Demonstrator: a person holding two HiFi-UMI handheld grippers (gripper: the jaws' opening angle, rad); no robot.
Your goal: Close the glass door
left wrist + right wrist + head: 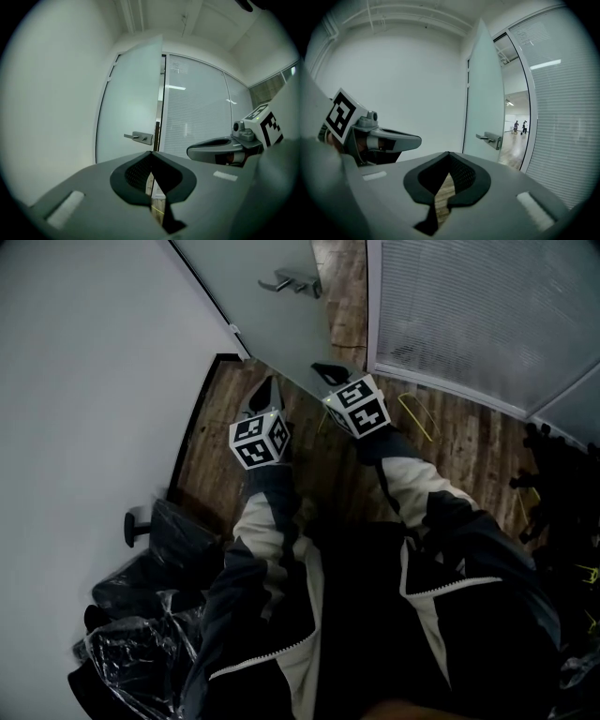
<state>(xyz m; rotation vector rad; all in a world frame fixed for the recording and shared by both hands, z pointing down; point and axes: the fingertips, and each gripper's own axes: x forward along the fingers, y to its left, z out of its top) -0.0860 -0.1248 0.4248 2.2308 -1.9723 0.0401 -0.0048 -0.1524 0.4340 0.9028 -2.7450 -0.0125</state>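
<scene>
The frosted glass door (272, 306) stands ajar ahead of me, its metal lever handle (291, 282) facing me. In the head view both grippers point at the door's lower edge: the left gripper (267, 385) and the right gripper (328, 369) sit side by side, short of the glass. The left gripper view shows the door (131, 103) and handle (139, 137) beyond the left gripper (151, 153), whose jaws meet with nothing between them. In the right gripper view the right gripper (449, 153) is likewise shut and empty, with the door (485, 93) and handle (490, 138) ahead and the doorway open to the right.
A white wall (84, 381) runs along the left. A glass partition with blinds (469, 315) stands right of the doorway. Black bags in clear plastic (141, 634) lie at the lower left, and dark equipment (553, 484) at the right. Wooden floor (450, 437) is underfoot.
</scene>
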